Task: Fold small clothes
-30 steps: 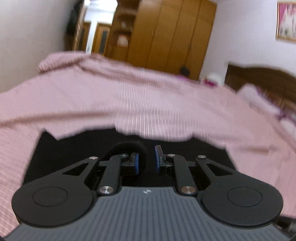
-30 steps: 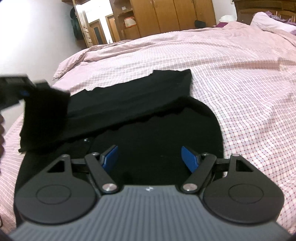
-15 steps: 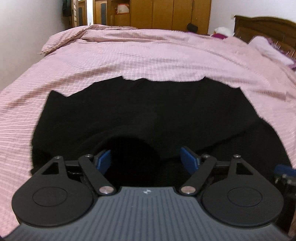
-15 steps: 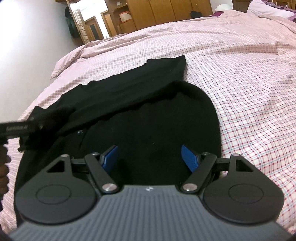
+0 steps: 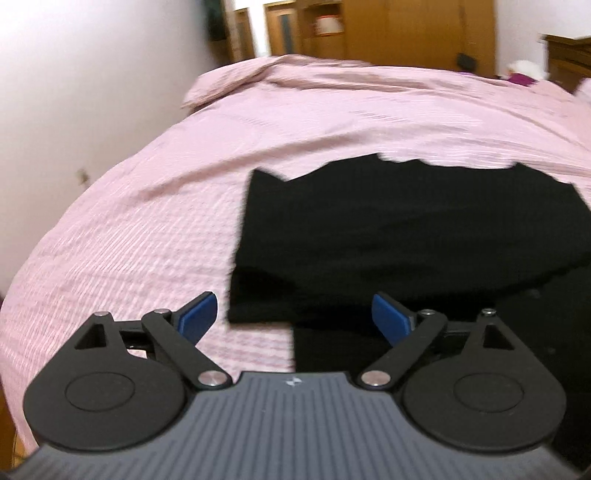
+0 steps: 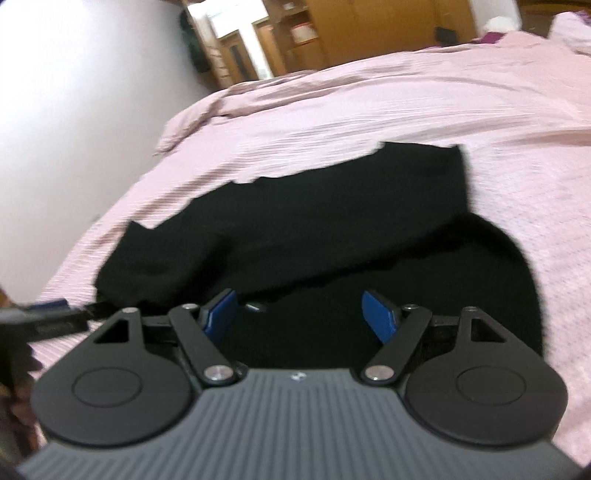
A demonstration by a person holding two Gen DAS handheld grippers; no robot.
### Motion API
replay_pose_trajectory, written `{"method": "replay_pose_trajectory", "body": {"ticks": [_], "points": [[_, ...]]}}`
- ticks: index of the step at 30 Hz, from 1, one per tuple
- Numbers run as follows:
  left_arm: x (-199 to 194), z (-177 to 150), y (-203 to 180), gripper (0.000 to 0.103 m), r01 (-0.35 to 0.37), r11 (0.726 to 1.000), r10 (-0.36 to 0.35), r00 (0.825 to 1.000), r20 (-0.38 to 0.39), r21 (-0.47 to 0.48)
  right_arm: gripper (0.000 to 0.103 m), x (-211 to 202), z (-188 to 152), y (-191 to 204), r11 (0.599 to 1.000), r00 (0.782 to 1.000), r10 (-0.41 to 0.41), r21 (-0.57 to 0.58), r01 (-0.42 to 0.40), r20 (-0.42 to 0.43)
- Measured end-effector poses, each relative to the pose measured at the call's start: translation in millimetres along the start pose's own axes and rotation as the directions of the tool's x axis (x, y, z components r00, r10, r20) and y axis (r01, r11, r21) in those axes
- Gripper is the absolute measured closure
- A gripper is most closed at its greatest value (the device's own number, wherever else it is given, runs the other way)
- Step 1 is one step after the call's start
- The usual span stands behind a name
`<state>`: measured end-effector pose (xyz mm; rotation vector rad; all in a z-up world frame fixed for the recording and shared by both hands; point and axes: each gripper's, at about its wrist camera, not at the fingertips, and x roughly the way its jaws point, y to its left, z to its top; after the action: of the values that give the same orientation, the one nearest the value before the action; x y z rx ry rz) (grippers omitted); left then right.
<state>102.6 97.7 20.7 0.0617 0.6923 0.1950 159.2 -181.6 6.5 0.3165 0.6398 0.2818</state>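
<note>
Black garment (image 5: 424, 236) is lying spread on the bed (image 5: 155, 229), its far part folded over the near part, folded edge running across the middle. Both views are motion-blurred.

Left claw (image 5: 293, 317) is hanging wide open, gripping nothing, blue pads (image 5: 197, 314) well apart. It is sitting just off the garment's near-left corner: left finger over bare bedspread, right finger over black cloth. Whether it is touching the cloth, cannot tell.

Right claw (image 6: 300, 314) is also gaping open, nothing between its pads (image 6: 378, 315). It is hovering over the garment's (image 6: 332, 221) near part, close to the fold edge. A small pale speck, maybe a button (image 6: 254, 306), is showing on the cloth just beside the left pad.

In the right view the other claw is poking in at the left edge, beside the garment's left end; too blurred to read.

Beyond the garment the bed (image 6: 369, 99) is running back to a wardrobe (image 5: 406, 29) and doorway.
</note>
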Motion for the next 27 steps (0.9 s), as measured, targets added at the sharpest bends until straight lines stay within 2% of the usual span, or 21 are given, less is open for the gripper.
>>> {"method": "replay_pose_trajectory", "body": {"ticks": [4,7,11,15,19,21,22,23,27], "points": [[10,-4,15,0.008,-0.027,0.998,0.026,1.0,-0.01,-0.052,0.027,30,18,24,0.996,0.996,0.086,0.008,-0.085,-0.035],[16,-9,25,0.007,-0.037,0.996,0.035,0.999,-0.02,-0.084,0.027,55,26,40,0.993,0.991,0.113,0.025,-0.111,-0.065],[23,-16,41,0.006,-0.003,0.987,-0.001,1.0,-0.025,-0.163,0.027,85,29,63,0.993,0.986,0.115,-0.002,-0.116,-0.118],[38,-22,50,0.006,0.039,0.973,-0.064,0.992,-0.105,-0.226,0.027,111,25,81,0.99,0.979,0.118,-0.051,-0.128,-0.168],[41,-26,54,0.005,0.048,0.966,-0.072,0.994,-0.084,-0.256,0.027,127,23,91,0.989,0.976,0.124,-0.059,-0.137,-0.181],[39,-24,55,0.005,0.057,0.963,-0.076,0.995,-0.061,-0.261,0.041,129,27,95,0.986,0.974,0.139,-0.066,-0.153,-0.18],[37,-22,57,0.005,0.068,0.961,-0.082,0.996,-0.04,-0.269,0.061,130,31,99,0.985,0.973,0.14,-0.075,-0.156,-0.183],[35,-20,58,0.005,0.073,0.958,-0.082,0.996,-0.021,-0.278,0.088,129,35,102,0.984,0.973,0.14,-0.088,-0.158,-0.185],[37,-10,60,0.005,0.059,0.952,-0.053,0.998,0.026,-0.299,0.093,117,60,116,0.974,0.977,0.163,-0.134,-0.181,-0.134]]}}
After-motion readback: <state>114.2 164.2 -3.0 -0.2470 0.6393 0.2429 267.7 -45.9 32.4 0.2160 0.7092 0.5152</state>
